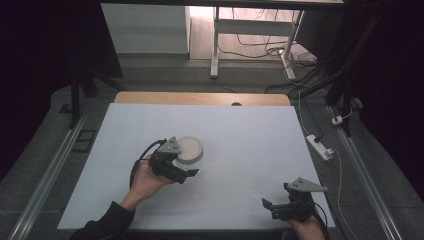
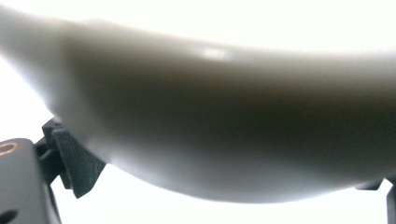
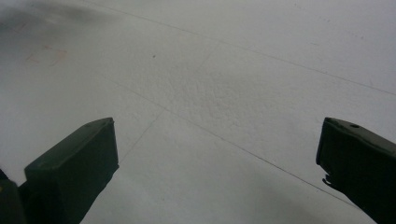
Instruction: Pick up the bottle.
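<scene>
A shallow white bowl (image 1: 191, 148) sits on the white table cover (image 1: 240, 150), left of centre. My left gripper (image 1: 185, 163) is held against its near-left side, one black jaw pointing right just in front of the bowl. In the left gripper view the bowl's curved outer wall (image 2: 224, 121) is blurred and very close, with the fingertips (image 2: 74, 163) spread far apart at the bottom corners; the left gripper (image 2: 224, 179) is open. My right gripper (image 1: 272, 205) rests near the front right edge, open over bare cover (image 3: 217, 140), nothing between its fingers (image 3: 74, 163).
A wooden tabletop strip (image 1: 200, 98) shows beyond the cover's far edge. On the floor to the right lie a white power strip (image 1: 320, 147) and cables. White desk legs (image 1: 215, 45) stand farther back. Metal rails (image 1: 50, 170) run along both sides.
</scene>
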Tool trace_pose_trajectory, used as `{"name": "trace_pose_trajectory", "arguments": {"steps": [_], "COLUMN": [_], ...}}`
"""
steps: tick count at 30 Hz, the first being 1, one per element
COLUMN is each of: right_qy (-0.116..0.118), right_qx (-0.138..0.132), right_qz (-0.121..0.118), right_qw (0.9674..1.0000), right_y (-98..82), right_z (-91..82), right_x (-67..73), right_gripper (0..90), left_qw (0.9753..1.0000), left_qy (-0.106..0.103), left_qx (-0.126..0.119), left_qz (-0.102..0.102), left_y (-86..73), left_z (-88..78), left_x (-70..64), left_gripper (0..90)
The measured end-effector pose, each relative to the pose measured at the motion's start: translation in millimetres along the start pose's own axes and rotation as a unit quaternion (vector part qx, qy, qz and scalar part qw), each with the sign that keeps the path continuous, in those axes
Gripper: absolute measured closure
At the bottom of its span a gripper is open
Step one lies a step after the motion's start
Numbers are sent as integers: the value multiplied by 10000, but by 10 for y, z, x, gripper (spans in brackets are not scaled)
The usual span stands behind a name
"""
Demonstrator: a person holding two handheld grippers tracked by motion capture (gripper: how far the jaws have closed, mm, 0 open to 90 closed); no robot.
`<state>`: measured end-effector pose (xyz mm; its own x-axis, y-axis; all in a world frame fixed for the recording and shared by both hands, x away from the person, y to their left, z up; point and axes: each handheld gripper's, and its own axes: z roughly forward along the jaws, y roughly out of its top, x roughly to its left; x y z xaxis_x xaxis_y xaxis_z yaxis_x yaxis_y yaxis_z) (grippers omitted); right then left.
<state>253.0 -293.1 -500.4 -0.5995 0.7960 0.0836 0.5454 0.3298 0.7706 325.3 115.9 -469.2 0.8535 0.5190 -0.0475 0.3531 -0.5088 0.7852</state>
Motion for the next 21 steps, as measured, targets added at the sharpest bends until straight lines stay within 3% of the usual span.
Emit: {"name": "trace_pose_trajectory", "arguments": {"steps": [13,21], "right_qy": [17,18], "right_qx": [-14,-22], "right_qz": [4,0], "right_qw": [10000,10000], "right_y": [-1,-4], "right_z": [1,-6], "right_x": [-4,-4], "right_gripper": [0,0], "left_qw": [9996,9996], "left_qy": [-248,-238], "left_qx": [31,24], "left_qz": [157,172], "left_y": [143,149], "left_z": [221,232], "left_x": [-132,-148], "left_gripper": [78,78]}}
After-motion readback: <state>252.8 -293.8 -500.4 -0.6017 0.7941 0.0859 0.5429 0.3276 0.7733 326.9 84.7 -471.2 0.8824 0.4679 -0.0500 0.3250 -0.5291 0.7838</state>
